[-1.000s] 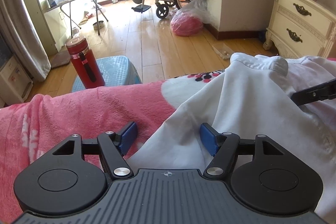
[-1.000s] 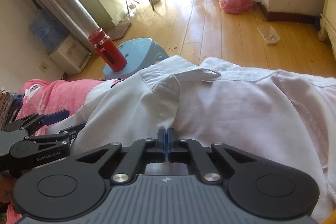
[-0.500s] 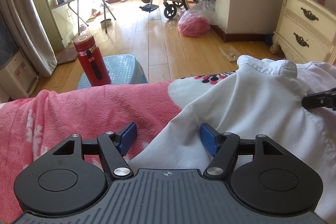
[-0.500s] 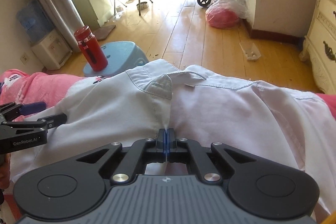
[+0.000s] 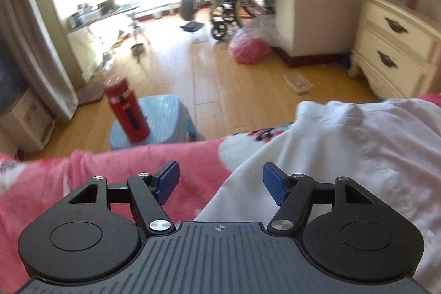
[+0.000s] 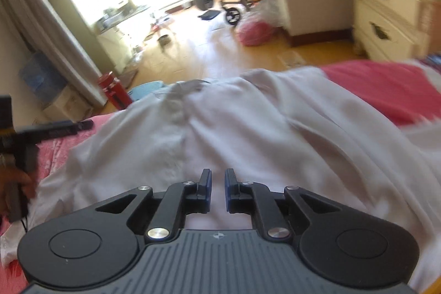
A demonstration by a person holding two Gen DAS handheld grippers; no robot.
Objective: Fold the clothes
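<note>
A white collared shirt (image 5: 358, 156) lies spread on a pink blanket (image 5: 110, 172) on a bed. My left gripper (image 5: 220, 178) is open and hovers over the shirt's left edge, where cloth meets blanket, with nothing pinched. In the right wrist view the shirt (image 6: 248, 128) fills the middle, with its collar (image 6: 187, 87) at the far side. My right gripper (image 6: 217, 183) hangs over the shirt's body. Its jaws are opening, a narrow gap shows between the blue pads, and no cloth is caught in it. The left gripper's fingers (image 6: 69, 127) show at the left edge.
Past the bed's edge a red bottle (image 5: 128, 112) stands on a blue stool (image 5: 165, 117) on the wooden floor. A cream nightstand (image 5: 394, 51) is at the right. A pink bag (image 5: 249, 48) and a wheelchair (image 5: 239, 4) are further off.
My right gripper let go of the shirt fold it pinched, its jaws parted, and it swung right, out of the left wrist view. My left gripper rose a little, still open.
</note>
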